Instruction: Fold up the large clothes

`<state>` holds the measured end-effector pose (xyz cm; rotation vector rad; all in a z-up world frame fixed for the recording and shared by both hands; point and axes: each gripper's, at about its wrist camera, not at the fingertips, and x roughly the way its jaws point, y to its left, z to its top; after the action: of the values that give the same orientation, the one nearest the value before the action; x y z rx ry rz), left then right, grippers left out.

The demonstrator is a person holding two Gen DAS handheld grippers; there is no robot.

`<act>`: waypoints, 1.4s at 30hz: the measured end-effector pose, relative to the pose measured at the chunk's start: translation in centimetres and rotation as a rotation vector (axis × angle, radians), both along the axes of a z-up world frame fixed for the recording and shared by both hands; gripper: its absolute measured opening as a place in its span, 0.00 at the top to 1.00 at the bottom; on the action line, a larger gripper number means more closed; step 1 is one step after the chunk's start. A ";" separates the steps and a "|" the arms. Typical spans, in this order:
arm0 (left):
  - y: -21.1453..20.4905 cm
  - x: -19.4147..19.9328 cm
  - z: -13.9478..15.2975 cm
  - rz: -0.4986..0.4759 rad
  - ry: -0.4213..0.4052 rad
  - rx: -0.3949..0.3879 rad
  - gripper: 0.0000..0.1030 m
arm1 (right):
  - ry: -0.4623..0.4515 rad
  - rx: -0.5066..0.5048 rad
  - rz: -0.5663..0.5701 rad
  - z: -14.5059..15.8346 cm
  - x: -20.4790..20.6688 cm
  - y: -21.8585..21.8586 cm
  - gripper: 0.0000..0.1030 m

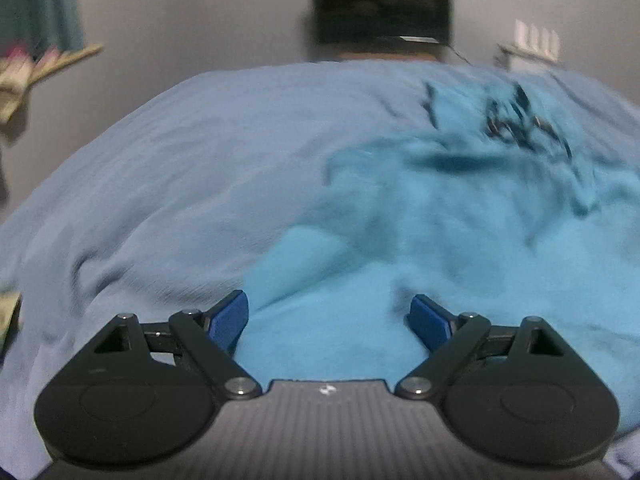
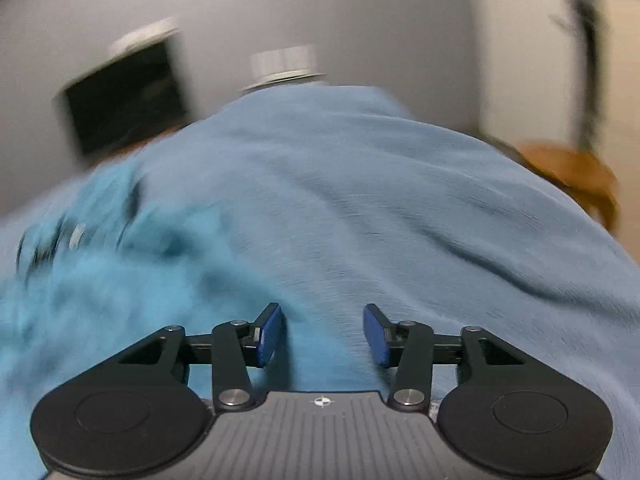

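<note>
1. While both views are motion-blurred, the bright turquoise knit garment [image 1: 420, 240] lies crumpled on the pale blue bedsheet [image 1: 160, 180], toward the bed's near edge.
2. Left gripper [image 1: 330, 320] is released, jaws wide, nothing pinched; it hangs over the garment's near hem.
3. Right gripper [image 2: 322, 332] stands half-open and empty, over the garment's right border.
4. Judgement: slow down, pinch one fabric layer at each near corner, then lift evenly so the fold lands flat.
</note>
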<state>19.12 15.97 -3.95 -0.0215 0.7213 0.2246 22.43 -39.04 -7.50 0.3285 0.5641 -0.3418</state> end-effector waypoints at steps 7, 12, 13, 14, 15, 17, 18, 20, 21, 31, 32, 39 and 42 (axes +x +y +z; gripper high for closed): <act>1.8 -5.9 3.4 0.024 -0.067 -0.216 0.13 | -0.066 0.110 -0.014 2.4 -4.7 0.3 0.31; 1.8 -8.0 3.6 0.042 -0.028 -0.458 0.07 | -0.005 0.159 -0.003 4.0 -8.8 0.5 0.18; 1.9 -8.6 3.4 0.058 -0.006 -0.494 0.07 | 0.010 0.185 -0.004 4.2 -9.9 0.3 0.17; 2.0 -9.0 2.8 0.068 0.022 -0.542 0.07 | 0.027 0.216 -0.008 4.5 -10.9 0.3 0.16; 2.1 -9.2 2.3 0.078 0.051 -0.582 0.07 | 0.047 0.254 -0.007 4.2 -11.2 0.2 0.15; 2.4 -9.2 1.0 0.111 0.105 -0.655 0.07 | 0.081 0.313 -0.006 3.6 -11.4 0.1 0.15; 2.5 -9.1 0.4 0.118 0.124 -0.686 0.07 | 0.099 0.334 -0.002 3.0 -11.7 -0.3 0.15; 2.9 -8.6 -0.9 0.140 0.140 -0.728 0.07 | 0.141 0.373 0.014 1.8 -11.3 -0.3 0.15; 3.0 -8.4 -1.3 0.145 0.137 -0.737 0.07 | 0.167 0.405 0.025 1.0 -10.7 -0.3 0.15; 4.9 -6.4 -4.2 0.195 0.014 -0.788 0.17 | 0.113 0.581 0.023 -4.5 -7.4 -0.4 0.25; 4.9 -6.4 -4.2 0.199 0.009 -0.765 0.24 | 0.096 0.578 0.018 -4.6 -7.3 -0.5 0.28; 4.4 -7.1 -3.0 0.152 -0.036 -0.653 0.86 | -0.020 0.408 0.103 -1.9 -8.7 1.5 0.89; 4.2 -7.7 -1.7 0.126 -0.070 -0.632 0.90 | -0.048 0.470 0.098 -1.0 -10.1 1.2 0.91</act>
<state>11.43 20.21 -5.68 -0.6746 0.6978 0.1079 12.35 -37.86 -8.48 0.7570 0.6086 -0.1020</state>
